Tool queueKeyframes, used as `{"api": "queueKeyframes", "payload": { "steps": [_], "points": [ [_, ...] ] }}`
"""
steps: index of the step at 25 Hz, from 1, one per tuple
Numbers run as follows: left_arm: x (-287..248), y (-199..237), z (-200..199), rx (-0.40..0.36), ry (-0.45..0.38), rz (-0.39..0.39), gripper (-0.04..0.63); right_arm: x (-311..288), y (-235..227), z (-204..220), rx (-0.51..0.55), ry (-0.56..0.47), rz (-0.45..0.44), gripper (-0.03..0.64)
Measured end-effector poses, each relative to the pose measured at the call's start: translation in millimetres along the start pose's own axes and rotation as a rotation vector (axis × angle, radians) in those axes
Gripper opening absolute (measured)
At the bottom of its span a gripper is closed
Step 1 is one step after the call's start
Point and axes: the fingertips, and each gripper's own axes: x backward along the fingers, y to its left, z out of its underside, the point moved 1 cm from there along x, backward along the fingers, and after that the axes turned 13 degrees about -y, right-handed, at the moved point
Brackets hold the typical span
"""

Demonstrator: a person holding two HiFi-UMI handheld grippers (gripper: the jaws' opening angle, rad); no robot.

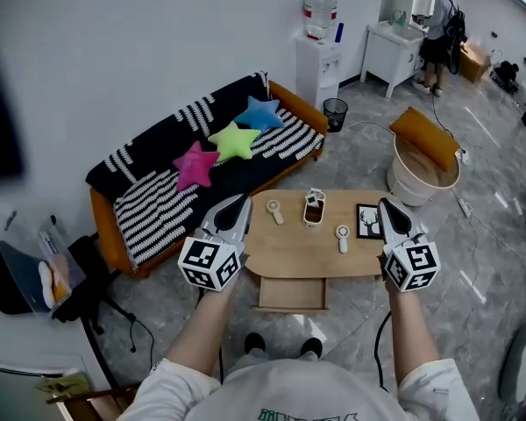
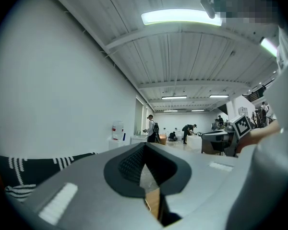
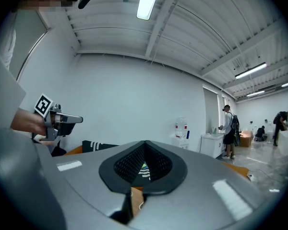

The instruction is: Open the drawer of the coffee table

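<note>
**One drawer out, two claws closed**

We count one coffee table [image 1: 302, 253]. Its single drawer [image 1: 291, 294] is pulled out from the table's near side, below the edge of the top. Two grippers hover over the table, the left gripper [image 1: 243, 199] above its left end and the right gripper [image 1: 383, 203] above its right end. Each has its jaws pressed together on nothing.

On the tabletop lie:
- two small white handled things [image 1: 274, 211], the second [image 1: 343, 238] further right
- one container [image 1: 314, 209]
- one framed picture [image 1: 369, 221]

Beyond the table, one sofa [image 1: 158, 209] carries three star cushions [image 1: 235, 140]: pink, green and blue. The tabletop hides the drawer's rear part, and we cannot make out what the white things are.
</note>
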Motion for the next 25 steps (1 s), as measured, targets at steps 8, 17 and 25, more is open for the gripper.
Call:
{"api": "queueKeyframes", "payload": {
  "steps": [8,17,25],
  "points": [
    [1.4,-3.1,0.8,-0.008,0.008,0.007,-0.002,2.2,2.4,-2.4,-0.001,-0.009,-0.007,0.003],
    [6.4,-2.9,-4.7,-0.039,0.01,0.005,-0.002,3.4,-0.1,-3.2,-0.002,-0.014,-0.022,0.003],
    [5.2,-3.4,-4.1,-0.041,0.007,0.002,-0.002,1.7,-0.2,-0.6,-0.001,-0.015,-0.033,0.003]
  ]
}}
